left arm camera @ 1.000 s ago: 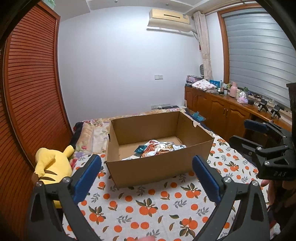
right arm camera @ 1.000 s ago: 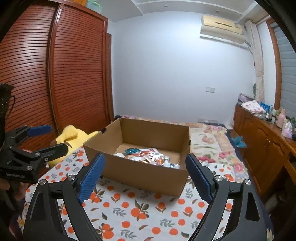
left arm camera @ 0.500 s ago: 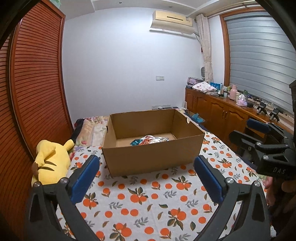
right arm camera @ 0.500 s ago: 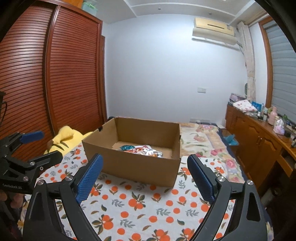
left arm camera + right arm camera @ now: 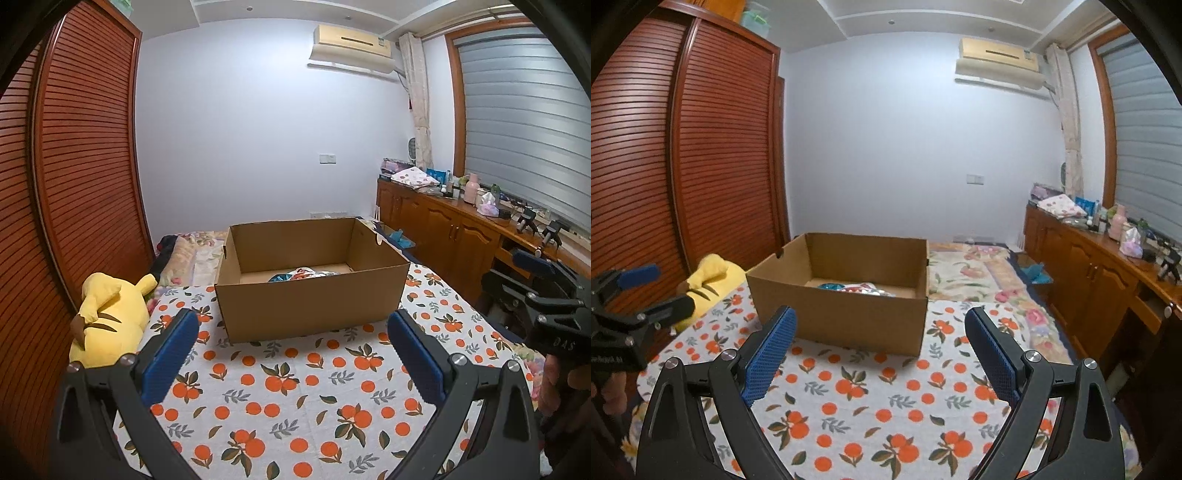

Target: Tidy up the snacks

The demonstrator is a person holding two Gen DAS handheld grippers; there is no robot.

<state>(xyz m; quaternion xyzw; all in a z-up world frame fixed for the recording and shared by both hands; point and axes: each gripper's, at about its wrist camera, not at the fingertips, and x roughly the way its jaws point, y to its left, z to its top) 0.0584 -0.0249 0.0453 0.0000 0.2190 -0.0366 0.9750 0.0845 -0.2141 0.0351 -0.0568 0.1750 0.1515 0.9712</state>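
i am holding my left tongs (image 5: pixel 291 354) spread wide with nothing between the blue pads (image 5: pixel 170 356), hanging above the orange-print sheet (image 5: pixel 295 398) in front of the cardboard box (image 5: pixel 310 314). my right tongs (image 5: pixel 881 352) are gaping just the same, empty, their blue pads (image 5: pixel 770 358) framing the near corner of the box in the right wrist view. each pair of tongs is showing at the edge of the other's view, well apart from the box.

the box is sitting open-topped on the sheet, and the snacks (image 5: pixel 301 275) are lying in a small colourful heap on its floor, toward the near wall; only their tops are peeking over the rim, so i am not making out single packets. from the right side the snacks (image 5: pixel 860 288) are showing as teal, red and silver wrappers.

a yellow plush toy (image 5: pixel 109 317) is lying on the bed to the left of the box, near the slatted wardrobe door (image 5: pixel 74 192). a wooden cabinet (image 5: pixel 443 232) is running along the right wall, its top crowded with small things.
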